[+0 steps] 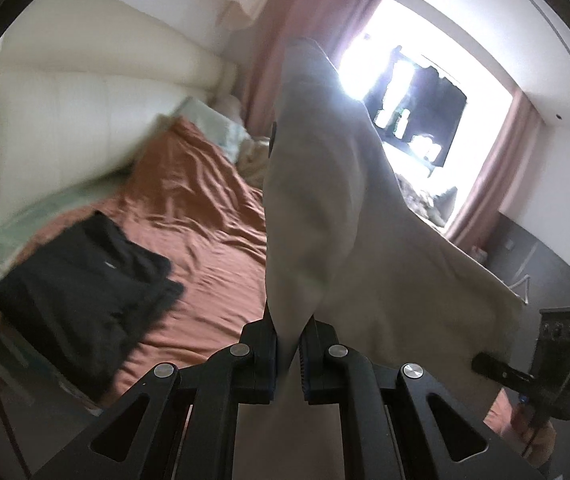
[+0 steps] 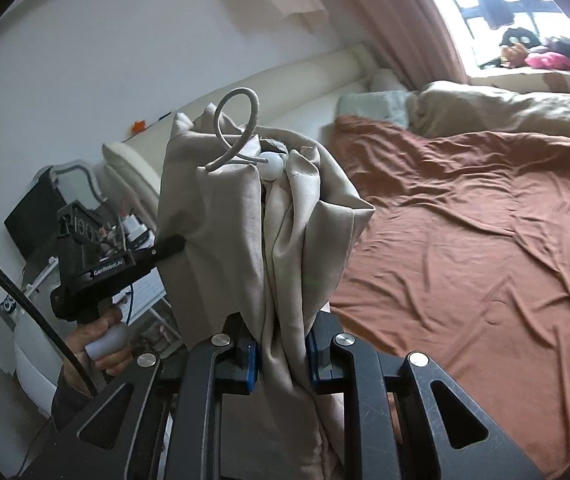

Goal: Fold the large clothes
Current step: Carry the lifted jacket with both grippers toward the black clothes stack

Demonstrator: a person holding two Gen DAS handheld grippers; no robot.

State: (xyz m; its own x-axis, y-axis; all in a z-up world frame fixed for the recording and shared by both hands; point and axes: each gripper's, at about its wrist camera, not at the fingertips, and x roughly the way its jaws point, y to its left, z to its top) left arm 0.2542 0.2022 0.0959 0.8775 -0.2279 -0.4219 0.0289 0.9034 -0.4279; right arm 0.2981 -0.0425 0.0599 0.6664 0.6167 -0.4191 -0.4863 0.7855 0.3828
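Note:
A large beige garment (image 1: 325,208) hangs in the air above the bed, held by both grippers. My left gripper (image 1: 288,344) is shut on one part of it, the cloth rising up between the fingers. My right gripper (image 2: 283,356) is shut on a bunched part of the same garment (image 2: 245,232), where a grey drawstring loop (image 2: 241,128) and a white toggle (image 2: 272,165) stick up. The right gripper also shows at the right edge of the left wrist view (image 1: 485,360), the left gripper at the left of the right wrist view (image 2: 177,245).
The bed has a rumpled rust-brown sheet (image 2: 465,248) and a cream padded headboard (image 1: 85,92). A folded black garment (image 1: 85,292) lies on the sheet at left. Pillows and a beige duvet (image 2: 505,108) sit near the bright window (image 1: 405,80). A cluttered side table (image 2: 65,216) stands beside the bed.

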